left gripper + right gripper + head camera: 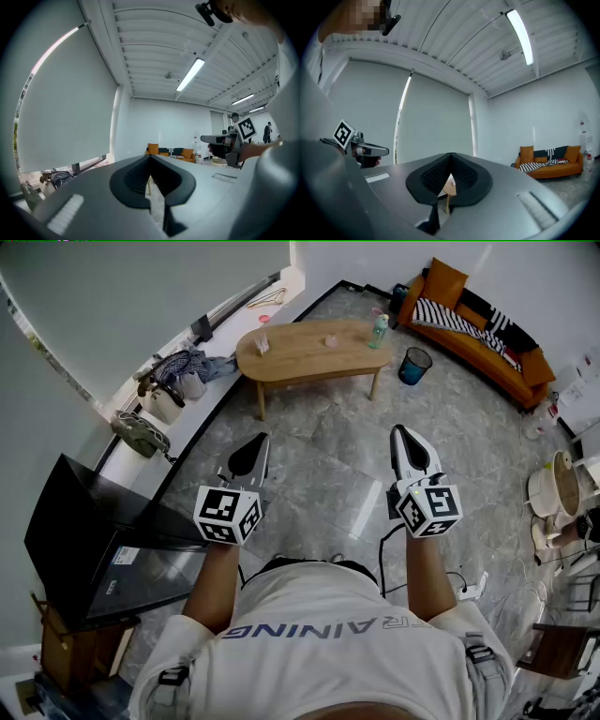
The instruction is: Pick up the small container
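A small pink container (330,339) stands on the oval wooden coffee table (300,357), far ahead across the floor. A person holds both grippers level at waist height, pointed toward that table and well short of it. My left gripper (260,438) is shut with nothing in it; its jaws meet at the tip in the left gripper view (150,157). My right gripper (398,430) is also shut and empty, its jaws closed to a point (451,155). A sliver of the table (449,186) shows through the gap under the right jaws.
On the table also stand a clear cup (262,341) and a green bottle (379,331). A blue bin (414,365) sits beside the table, an orange sofa (478,324) behind it. A dark TV (94,540) and bags (159,399) line the left wall; clutter lies at the right.
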